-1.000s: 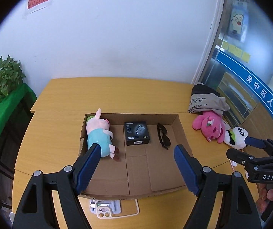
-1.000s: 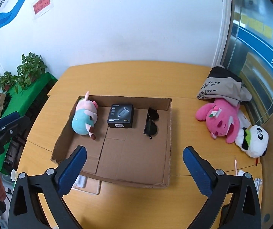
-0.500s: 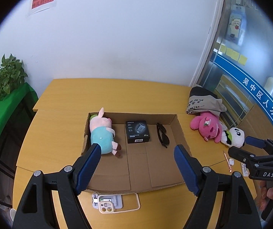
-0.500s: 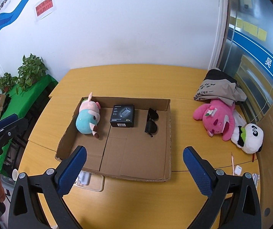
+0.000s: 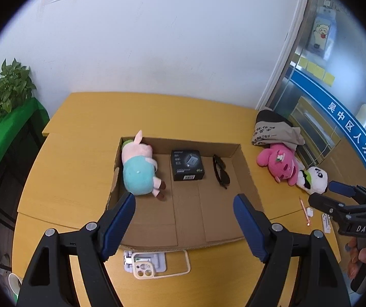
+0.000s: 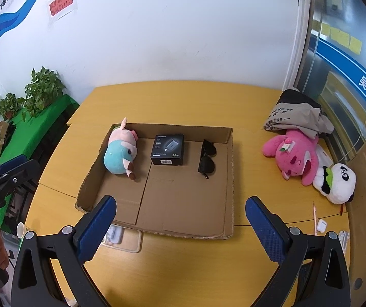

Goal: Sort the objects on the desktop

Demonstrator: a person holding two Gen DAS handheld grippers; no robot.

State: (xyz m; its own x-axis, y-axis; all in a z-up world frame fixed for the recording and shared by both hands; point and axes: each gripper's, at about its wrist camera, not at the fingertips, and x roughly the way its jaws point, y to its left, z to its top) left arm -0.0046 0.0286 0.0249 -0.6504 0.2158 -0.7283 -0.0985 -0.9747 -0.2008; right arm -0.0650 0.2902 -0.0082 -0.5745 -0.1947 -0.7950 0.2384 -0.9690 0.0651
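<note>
A shallow cardboard box (image 5: 249,176) (image 6: 230,179) lies on the yellow table. In it lie a pig plush (image 5: 138,168) (image 6: 120,153), a black charger box (image 5: 186,165) (image 6: 168,149) and black sunglasses (image 5: 220,171) (image 6: 207,160). A pink plush (image 5: 278,163) (image 6: 294,154) and a panda plush (image 5: 314,180) (image 6: 336,180) lie on the table right of the box. My left gripper (image 5: 184,220) is open and empty, above the box's near edge. My right gripper (image 6: 180,227) is open and empty, also above the near edge.
A phone case (image 5: 157,264) (image 6: 124,236) lies in front of the box. A pencil (image 5: 304,211) (image 6: 314,215), a white earbud case (image 6: 321,225) and small items lie at the near right. A folded grey bag (image 5: 275,130) (image 6: 295,113) sits behind the pink plush. Green cabinet with plants (image 6: 29,94) at left.
Both grippers have drawn back and risen a little from the box, so the table looks smaller and farther. Both stay open and empty.
</note>
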